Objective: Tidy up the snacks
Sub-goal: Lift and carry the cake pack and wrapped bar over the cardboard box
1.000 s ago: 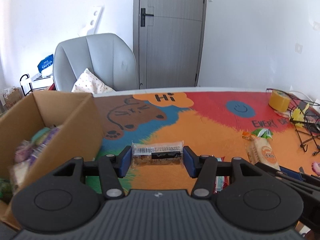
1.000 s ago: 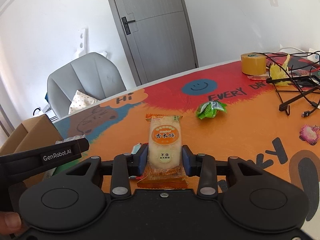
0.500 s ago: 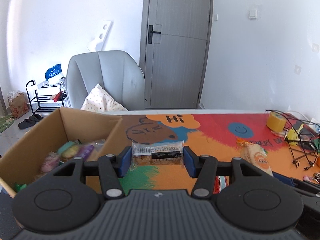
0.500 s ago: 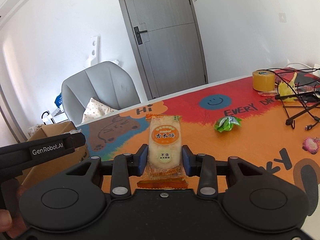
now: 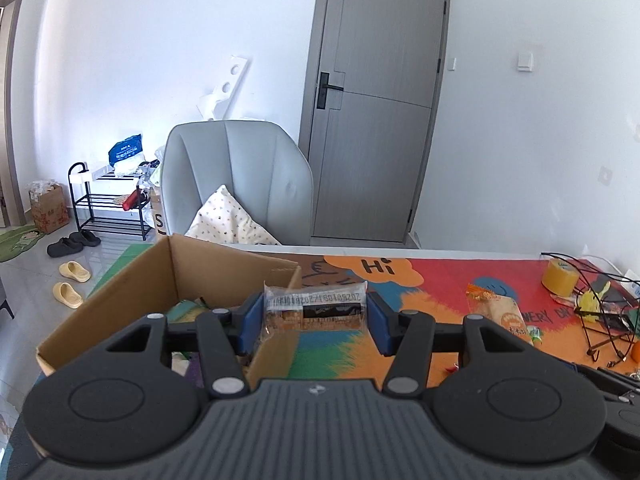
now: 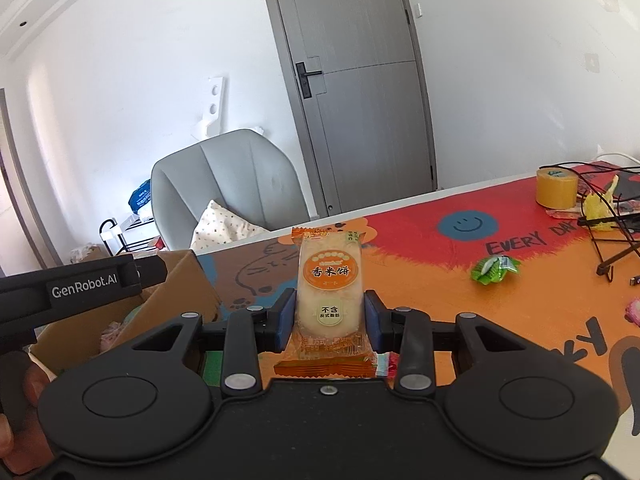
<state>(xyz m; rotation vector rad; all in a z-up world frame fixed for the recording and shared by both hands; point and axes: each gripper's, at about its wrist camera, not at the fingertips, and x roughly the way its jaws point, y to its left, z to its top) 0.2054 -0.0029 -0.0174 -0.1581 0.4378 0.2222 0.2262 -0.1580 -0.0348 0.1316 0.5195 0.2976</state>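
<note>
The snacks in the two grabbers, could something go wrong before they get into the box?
Maybe. The left gripper holds its clear-wrapped snack bar only by its ends, so it could slip. The right gripper pinches the rice cracker pack low, so it might tip. The cardboard box wall could catch either.

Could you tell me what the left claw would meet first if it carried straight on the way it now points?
Probably the cardboard box: its right wall lies just beyond the left claw, though depth is unclear.
</note>
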